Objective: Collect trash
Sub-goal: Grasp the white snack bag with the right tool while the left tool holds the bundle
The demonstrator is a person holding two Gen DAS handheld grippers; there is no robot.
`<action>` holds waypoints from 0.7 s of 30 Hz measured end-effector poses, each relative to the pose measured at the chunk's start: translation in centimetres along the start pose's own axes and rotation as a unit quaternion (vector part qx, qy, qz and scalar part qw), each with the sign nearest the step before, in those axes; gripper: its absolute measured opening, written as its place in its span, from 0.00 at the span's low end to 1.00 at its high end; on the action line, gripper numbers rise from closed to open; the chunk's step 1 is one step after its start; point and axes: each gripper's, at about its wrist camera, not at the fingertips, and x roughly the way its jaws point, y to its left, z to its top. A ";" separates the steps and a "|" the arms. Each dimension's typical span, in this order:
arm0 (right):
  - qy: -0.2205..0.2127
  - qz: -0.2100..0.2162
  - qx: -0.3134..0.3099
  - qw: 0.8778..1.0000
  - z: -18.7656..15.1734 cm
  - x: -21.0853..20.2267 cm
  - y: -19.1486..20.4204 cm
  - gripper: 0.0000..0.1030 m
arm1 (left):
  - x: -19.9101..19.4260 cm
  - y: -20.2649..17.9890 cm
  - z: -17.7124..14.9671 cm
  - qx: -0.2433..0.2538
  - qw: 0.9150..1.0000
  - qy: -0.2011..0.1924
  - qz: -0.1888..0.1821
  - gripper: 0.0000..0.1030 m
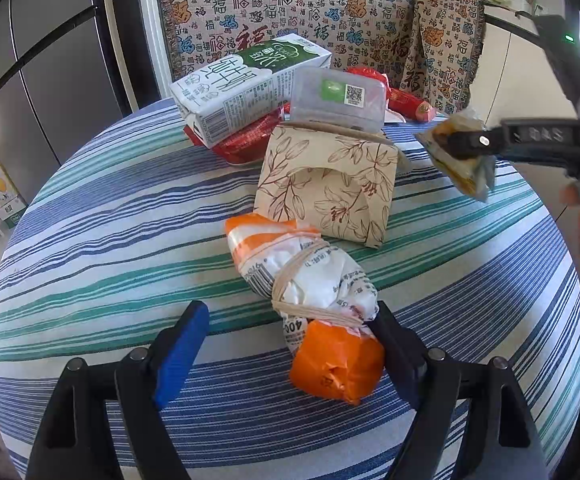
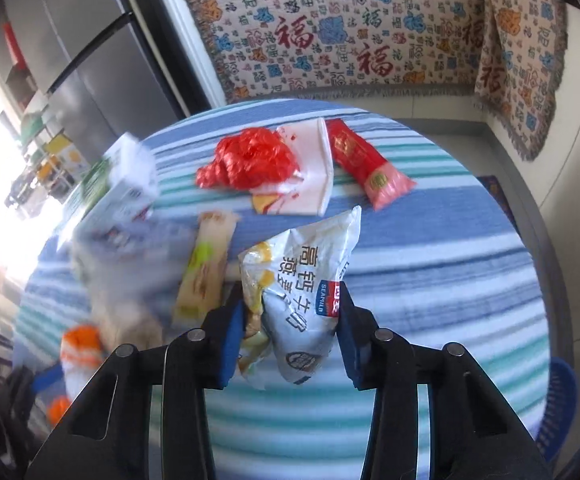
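A crumpled orange and white plastic bag [image 1: 310,288], tied with rubber bands, lies on the striped tablecloth [image 1: 110,240]. My left gripper [image 1: 290,314] stands open around its near end; the right finger touches the bag and the blue left pad [image 1: 182,352] is apart from it. My right gripper [image 2: 290,296] is shut on a white crumpled snack packet [image 2: 310,280] with printed text. In the left wrist view that right gripper [image 1: 464,144] holds the packet [image 1: 462,160] above the table's right side.
A floral paper bag [image 1: 330,184], a clear plastic box [image 1: 338,96], a milk carton [image 1: 246,88] and red wrappers [image 1: 406,102] crowd the table's far side. A red mesh bag [image 2: 250,160], white wrapper [image 2: 310,176], red packet [image 2: 366,164] and yellow bar wrapper [image 2: 204,272] lie there too.
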 end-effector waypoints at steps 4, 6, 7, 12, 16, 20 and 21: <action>-0.002 0.009 -0.023 1.000 -3.8 -3.6 0.7 0.41 | 0.0 -0.1 0.0 -0.002 1.000 -0.001 -0.002 0.81; 0.000 0.014 -0.025 1.000 -5.8 -4.6 1.2 0.42 | -0.2 0.1 -0.1 -0.003 1.000 -0.001 -0.006 0.81; 0.002 0.011 -0.026 1.000 -7.1 -4.9 1.5 0.42 | -0.3 0.1 -0.2 -0.001 1.000 -0.001 -0.010 0.81; -0.004 -0.004 -0.029 1.000 -9.7 -4.9 1.6 0.51 | -1.6 1.2 -2.1 0.015 1.000 -0.004 -0.021 0.80; -0.008 -0.010 -0.026 1.000 -10.0 -5.0 1.3 0.69 | -2.9 1.7 -3.5 0.023 0.999 -0.006 -0.041 0.80; -0.007 -0.014 -0.028 0.999 -10.1 -5.2 1.3 0.75 | -3.6 1.3 -3.3 0.010 0.998 -0.012 -0.067 0.80; -0.011 -0.016 -0.030 0.999 -10.0 -5.5 1.4 0.76 | -3.5 1.3 -2.8 0.002 0.997 -0.009 -0.072 0.80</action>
